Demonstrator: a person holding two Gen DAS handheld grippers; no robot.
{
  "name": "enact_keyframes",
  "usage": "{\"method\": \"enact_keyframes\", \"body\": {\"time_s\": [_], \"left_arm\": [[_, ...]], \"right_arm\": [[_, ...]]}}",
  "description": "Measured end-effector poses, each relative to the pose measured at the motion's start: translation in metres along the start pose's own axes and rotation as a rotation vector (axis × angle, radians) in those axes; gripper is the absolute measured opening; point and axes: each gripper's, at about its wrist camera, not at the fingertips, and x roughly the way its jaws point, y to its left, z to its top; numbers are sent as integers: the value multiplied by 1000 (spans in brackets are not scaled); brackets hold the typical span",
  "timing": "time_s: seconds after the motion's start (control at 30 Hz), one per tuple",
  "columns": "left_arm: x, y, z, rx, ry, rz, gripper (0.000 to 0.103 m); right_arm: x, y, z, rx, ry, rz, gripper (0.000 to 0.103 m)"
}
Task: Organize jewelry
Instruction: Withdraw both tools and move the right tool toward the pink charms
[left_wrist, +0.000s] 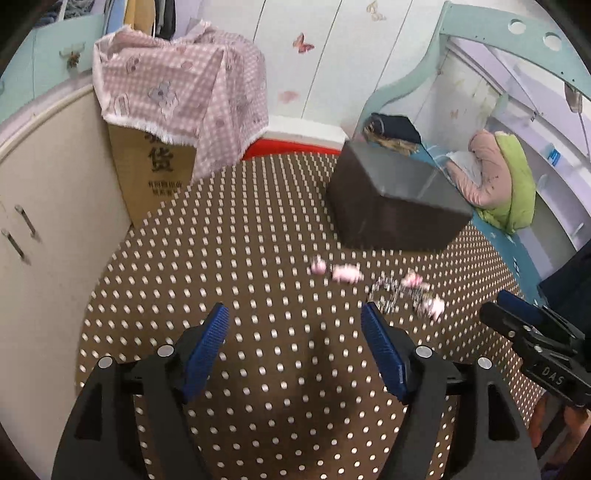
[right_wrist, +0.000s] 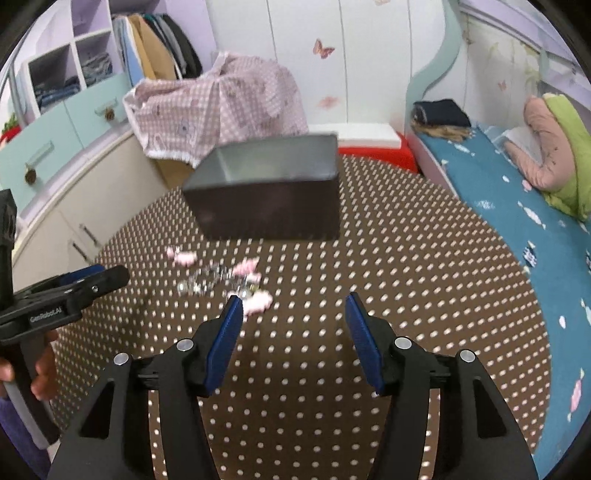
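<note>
your left gripper (left_wrist: 295, 325) hangs over the dotted brown tablecloth (left_wrist: 258, 258) with its blue pads spread apart and nothing between them. your right gripper (right_wrist: 293, 314) is likewise parted and empty. the jewelry (right_wrist: 221, 277) lies in a loose, blurred cluster on the cloth: pink pieces and a glittery silver tangle, just ahead of the right gripper's left pad and off to the right of your left gripper. beyond it stands the dark box (right_wrist: 269, 195), open at the top, apart from the cluster. farther back, a pink checked cloth (left_wrist: 177, 88) drapes a cardboard carton (left_wrist: 151, 177). to the right runs a bed (right_wrist: 498, 192) with a blue sheet.
</note>
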Motion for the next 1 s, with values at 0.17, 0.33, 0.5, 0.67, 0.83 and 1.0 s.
{"method": "enact_keyframes", "body": {"time_s": [0.17,0.33,0.5,0.67,0.83,1.0], "left_arm": [[10,-1,-9,-17,23,-15,72],[13,-8,-11,10,26,-11,72],[16,-12,-11,11,32,-15,72],[18,-15,-10,13,33,-17,72],[21,-17,-7,13,32,-19,72],[21,-17,-7,12,31,-20,72]], "right_arm": [[20,13,-2,-25,40,10,56],[36,24,0,-45,65,22,56],[47,31,4,-67,75,8,56],[51,37,7,-87,75,8,56],[52,34,8,-90,72,22,55],[51,33,7,-102,71,37,35]]}}
